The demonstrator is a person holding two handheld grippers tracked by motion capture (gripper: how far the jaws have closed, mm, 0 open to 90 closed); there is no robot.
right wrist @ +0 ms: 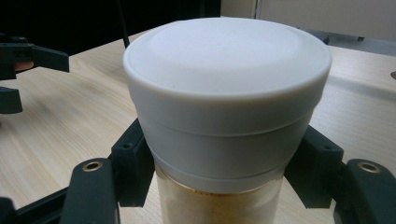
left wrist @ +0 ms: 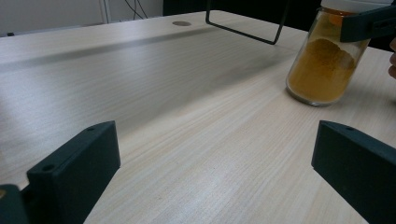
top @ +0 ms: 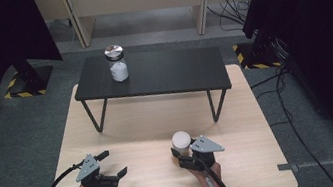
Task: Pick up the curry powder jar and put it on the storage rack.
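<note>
While upright, jar (right wrist: 224,116) sits clamped in right hand-held gripper (right wrist: 219,177).

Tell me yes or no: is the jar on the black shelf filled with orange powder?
No. In the high view the jar on the black shelf holds white contents under a silvery lid; the orange-powder jar stands on the table.

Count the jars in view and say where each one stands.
2. One jar with a white lid stands on the wooden table, clamped by the right gripper. The other jar stands on the black shelf.
</note>
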